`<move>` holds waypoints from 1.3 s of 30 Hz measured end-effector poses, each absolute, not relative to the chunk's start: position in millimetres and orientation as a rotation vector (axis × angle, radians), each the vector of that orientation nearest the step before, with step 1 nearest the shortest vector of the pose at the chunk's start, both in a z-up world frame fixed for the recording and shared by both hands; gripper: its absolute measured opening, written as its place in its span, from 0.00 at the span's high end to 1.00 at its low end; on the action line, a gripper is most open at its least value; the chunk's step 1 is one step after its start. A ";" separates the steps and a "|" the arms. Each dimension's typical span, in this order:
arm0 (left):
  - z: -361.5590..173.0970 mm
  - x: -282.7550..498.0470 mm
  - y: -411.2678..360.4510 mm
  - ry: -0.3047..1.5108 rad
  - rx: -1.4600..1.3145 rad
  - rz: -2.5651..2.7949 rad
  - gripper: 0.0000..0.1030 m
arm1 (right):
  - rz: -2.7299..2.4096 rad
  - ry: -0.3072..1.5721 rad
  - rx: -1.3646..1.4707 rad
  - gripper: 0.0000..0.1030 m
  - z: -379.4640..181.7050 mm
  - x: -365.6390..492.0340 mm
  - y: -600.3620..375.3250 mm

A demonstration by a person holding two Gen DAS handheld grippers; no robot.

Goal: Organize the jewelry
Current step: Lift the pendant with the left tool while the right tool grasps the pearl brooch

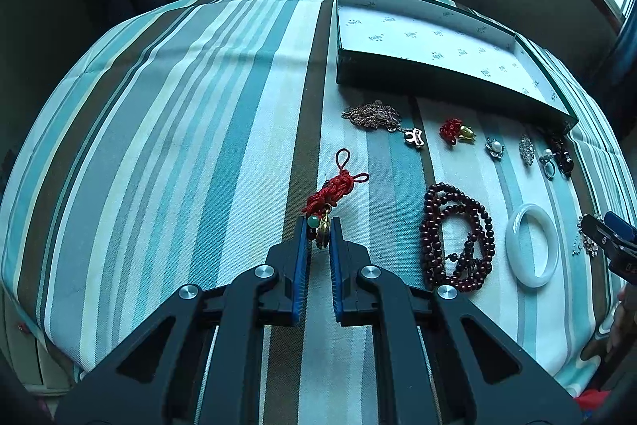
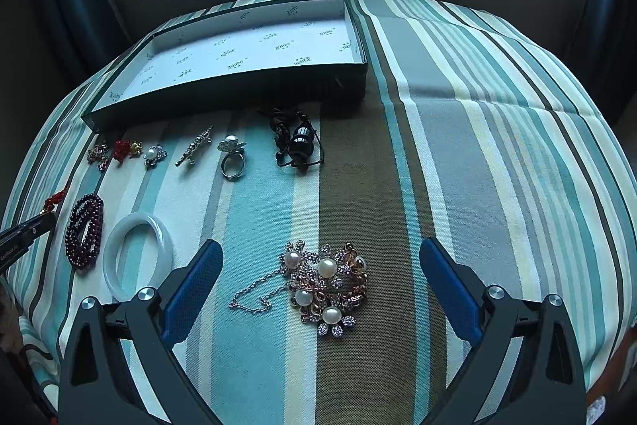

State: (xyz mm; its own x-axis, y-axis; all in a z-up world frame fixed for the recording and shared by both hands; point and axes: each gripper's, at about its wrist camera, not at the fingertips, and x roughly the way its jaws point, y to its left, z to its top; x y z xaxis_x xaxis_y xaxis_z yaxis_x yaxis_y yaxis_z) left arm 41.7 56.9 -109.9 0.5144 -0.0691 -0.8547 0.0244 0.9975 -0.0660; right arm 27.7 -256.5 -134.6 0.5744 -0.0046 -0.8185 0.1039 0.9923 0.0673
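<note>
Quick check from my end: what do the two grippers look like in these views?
Both match. The left gripper and right gripper have matte black angular frames with triangular cutouts and round silver bolts at the joints. Their fingers carry blue ribbed pads on the inner faces. Small white lettering, unreadable, marks the left gripper's side in the right view. No cables or sleeves show.

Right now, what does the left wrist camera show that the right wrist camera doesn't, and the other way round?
Only the left wrist view shows the left gripper shut on the red knotted charm, closed on its gold pendant end. Only the right wrist view shows the right gripper open around the pearl flower bracelet, not touching it. Both show the empty green box, the dark red bead bracelet, the white bangle and the striped cloth.
</note>
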 end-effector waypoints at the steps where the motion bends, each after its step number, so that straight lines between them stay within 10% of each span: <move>1: -110.0 41.9 57.2 1.030 -0.049 -0.056 0.90 | -0.066 0.956 0.110 0.05 -134.3 26.5 -256.8; 8: -112.2 42.5 57.0 1.037 -0.056 -0.059 0.90 | -0.075 0.952 0.115 0.06 -133.8 19.5 -264.2; 13: -112.7 42.5 56.9 1.039 -0.057 -0.061 0.90 | -0.045 0.976 0.155 0.40 -140.3 19.6 -268.7; 27: -112.9 41.9 55.2 1.040 -0.055 -0.065 0.90 | -0.011 0.968 0.093 0.64 -140.1 13.7 -260.2; 39: -112.6 41.6 55.8 1.038 -0.058 -0.062 0.90 | 0.003 0.938 0.114 0.67 -134.6 11.3 -260.3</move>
State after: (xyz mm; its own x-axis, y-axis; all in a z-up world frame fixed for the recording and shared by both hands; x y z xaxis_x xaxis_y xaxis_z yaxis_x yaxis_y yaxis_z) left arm 41.6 55.8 -112.6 0.5065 -0.0788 -0.8586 0.0242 0.9967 -0.0772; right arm 11.3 -260.3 -134.6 0.5914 0.0521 -0.8047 0.0469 0.9940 0.0988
